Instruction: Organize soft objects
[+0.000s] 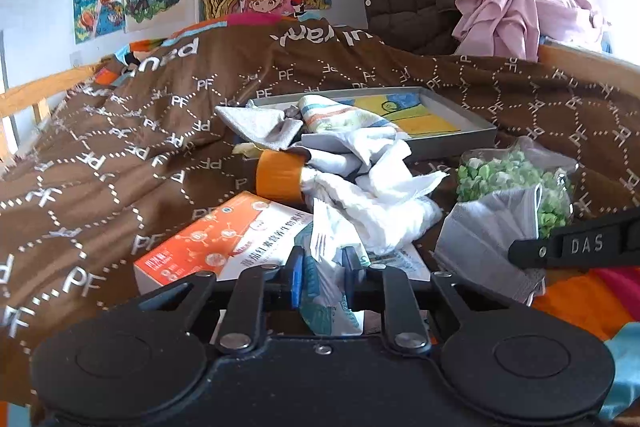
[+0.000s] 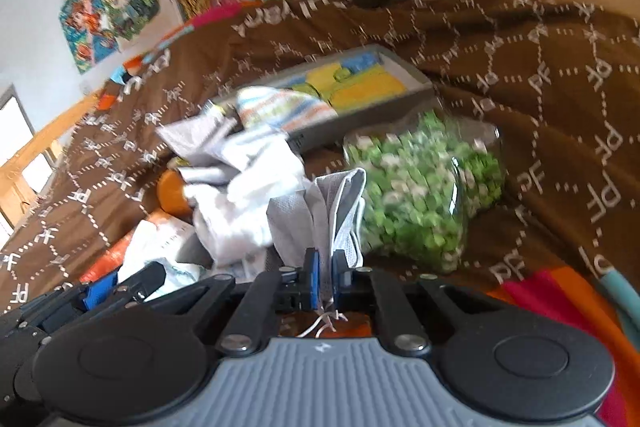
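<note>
Right gripper (image 2: pixel 325 277) pinches grey mask (image 2: pixel 320 215); left gripper (image 1: pixel 323 277) clamps white packet (image 1: pixel 326 247).

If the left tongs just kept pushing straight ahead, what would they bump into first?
The left tongs already pinch a white and teal packet. Straight ahead, they would probably first meet the crumpled white cloth pile, then the grey tray behind it; depth is hard to judge.
</note>
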Available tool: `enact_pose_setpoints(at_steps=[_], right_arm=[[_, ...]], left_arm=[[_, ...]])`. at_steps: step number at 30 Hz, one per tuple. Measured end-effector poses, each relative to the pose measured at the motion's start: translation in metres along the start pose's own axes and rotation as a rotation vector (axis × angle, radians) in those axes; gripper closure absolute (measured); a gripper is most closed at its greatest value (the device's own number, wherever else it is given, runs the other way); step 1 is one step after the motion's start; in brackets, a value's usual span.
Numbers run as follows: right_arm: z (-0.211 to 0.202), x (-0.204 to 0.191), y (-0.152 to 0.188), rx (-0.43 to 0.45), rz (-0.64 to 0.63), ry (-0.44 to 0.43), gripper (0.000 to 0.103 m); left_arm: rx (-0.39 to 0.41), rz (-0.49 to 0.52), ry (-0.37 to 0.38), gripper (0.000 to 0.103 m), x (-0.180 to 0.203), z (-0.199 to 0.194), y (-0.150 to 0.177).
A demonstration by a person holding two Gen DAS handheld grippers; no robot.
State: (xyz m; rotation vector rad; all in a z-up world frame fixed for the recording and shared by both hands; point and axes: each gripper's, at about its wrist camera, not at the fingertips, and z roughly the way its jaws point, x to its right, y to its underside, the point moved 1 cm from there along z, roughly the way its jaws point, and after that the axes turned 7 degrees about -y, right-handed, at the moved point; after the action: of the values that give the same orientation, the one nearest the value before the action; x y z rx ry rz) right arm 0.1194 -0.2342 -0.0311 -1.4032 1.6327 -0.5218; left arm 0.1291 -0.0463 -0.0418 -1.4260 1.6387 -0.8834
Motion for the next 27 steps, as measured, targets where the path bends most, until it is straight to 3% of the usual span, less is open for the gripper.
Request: enact_pose_setpoints(at_steps=[15, 22, 27], right_arm=[[-0.018, -0.003, -0.006, 0.132, -0.006, -0.027, 0.096], [-0.029, 0.000, -0.015, 0.222, 0.004, -0.037, 0.096], [-0.026, -0.007, -0.039, 0.311, -0.041, -0.071, 0.096]], left_arm=[[0.122, -0.011, -0.033, 0.084, -0.004, -0.026, -0.013], [0.165, -0.085, -0.017, 0.084, -0.013, -0.041, -0.025], [0.199, -0.117, 0.003, 0.084, -0.016, -0.045, -0.036]])
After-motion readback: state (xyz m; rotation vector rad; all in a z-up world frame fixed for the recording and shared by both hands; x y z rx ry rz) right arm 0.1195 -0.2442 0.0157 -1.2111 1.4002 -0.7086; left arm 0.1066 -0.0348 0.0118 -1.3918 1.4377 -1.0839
